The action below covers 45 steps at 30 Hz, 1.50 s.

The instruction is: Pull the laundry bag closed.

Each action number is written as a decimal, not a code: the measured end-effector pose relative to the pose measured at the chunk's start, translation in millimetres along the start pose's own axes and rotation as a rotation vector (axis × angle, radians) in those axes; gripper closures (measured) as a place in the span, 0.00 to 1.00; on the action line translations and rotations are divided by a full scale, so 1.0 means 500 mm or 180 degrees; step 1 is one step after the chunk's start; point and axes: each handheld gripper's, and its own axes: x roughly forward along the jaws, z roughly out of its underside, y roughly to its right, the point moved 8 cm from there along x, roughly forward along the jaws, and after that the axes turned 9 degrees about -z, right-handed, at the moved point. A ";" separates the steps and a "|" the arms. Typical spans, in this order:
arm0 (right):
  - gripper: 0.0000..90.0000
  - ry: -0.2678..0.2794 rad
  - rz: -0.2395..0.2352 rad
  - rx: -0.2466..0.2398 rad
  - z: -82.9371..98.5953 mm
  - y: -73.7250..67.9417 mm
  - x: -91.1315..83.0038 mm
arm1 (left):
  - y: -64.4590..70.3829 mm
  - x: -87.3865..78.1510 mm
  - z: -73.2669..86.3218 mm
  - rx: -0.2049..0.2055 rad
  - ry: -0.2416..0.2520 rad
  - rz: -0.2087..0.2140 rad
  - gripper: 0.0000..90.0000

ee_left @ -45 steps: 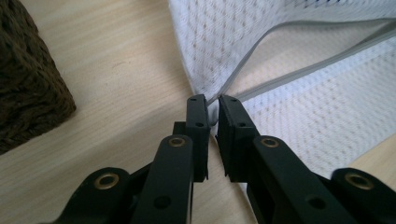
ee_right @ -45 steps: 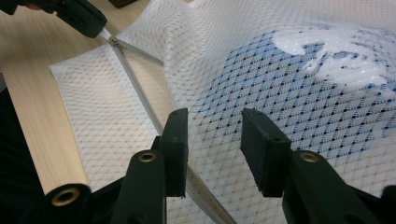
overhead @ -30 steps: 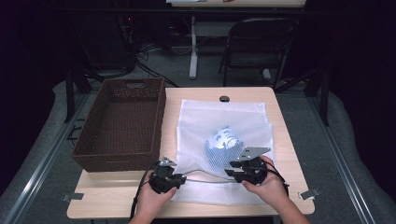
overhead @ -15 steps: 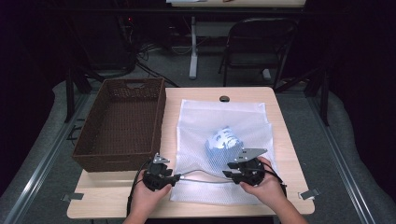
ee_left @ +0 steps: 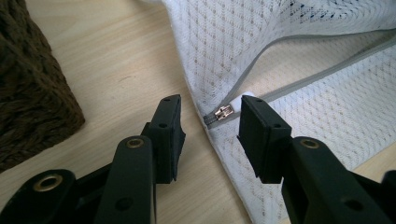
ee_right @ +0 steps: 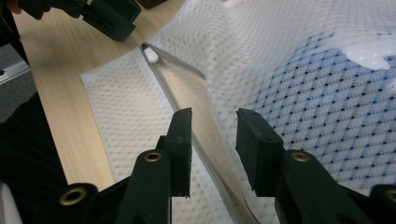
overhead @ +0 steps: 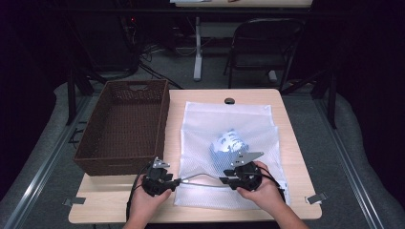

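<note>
My left claw (ee_left: 210, 126) is spread around the zipper pull (ee_left: 223, 112) at the mesh bag's (overhead: 229, 124) near-left corner by the worktop's (overhead: 291, 143) front edge, and my right claw (ee_right: 214, 140) gapes over the open zipper seam (ee_right: 177, 100).

My work surface is a light wooden table (overhead: 291, 143). Directly on it lie a white mesh bag (overhead: 210, 121), spreading ahead of both jaw pairs, and a brown woven basket (overhead: 125, 125), outboard of my left jaws. A small dark disc (overhead: 229, 100) sits beyond the bag.
</note>
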 end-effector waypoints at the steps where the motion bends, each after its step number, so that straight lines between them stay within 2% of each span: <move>1: 0.74 0.0013 -0.0019 -0.0009 -0.003 -0.001 0.003 | -0.003 -0.002 0.000 0.0003 0.0006 -0.0018 0.66; 4: 0.75 -0.0004 -0.0071 0.0018 -0.011 -0.008 0.015 | -0.006 -0.006 -0.001 -0.0012 0.0012 -0.0009 0.67; 9: 0.76 -0.0137 -0.0102 0.0026 -0.015 -0.012 0.043 | -0.009 -0.011 -0.002 0.0014 0.0028 -0.0043 0.68; 18: 0.76 -0.0246 -0.0197 -0.0075 -0.030 -0.028 0.096 | -0.015 -0.016 -0.004 -0.0005 0.0051 -0.0035 0.70; 25: 0.77 -0.0276 -0.0246 -0.0085 -0.029 -0.037 0.130 | -0.019 -0.018 -0.006 -0.0040 0.0076 -0.0026 0.70; 33: 0.77 -0.0279 -0.0273 -0.0108 -0.028 -0.044 0.145 | -0.017 -0.011 -0.001 -0.0005 0.0026 -0.0001 0.70; 38: 0.78 -0.0296 -0.0278 -0.0172 -0.029 -0.044 0.154 | -0.009 -0.006 0.003 0.0017 -0.0022 -0.0005 0.71; 42: 0.79 -0.0311 -0.0284 -0.0171 -0.031 -0.047 0.160 | 0.003 -0.005 0.010 0.0028 -0.0077 0.0047 0.70; 45: 0.80 -0.0307 -0.0281 -0.0150 -0.035 -0.049 0.162 | 0.012 -0.002 0.014 0.0087 -0.0098 0.0020 0.69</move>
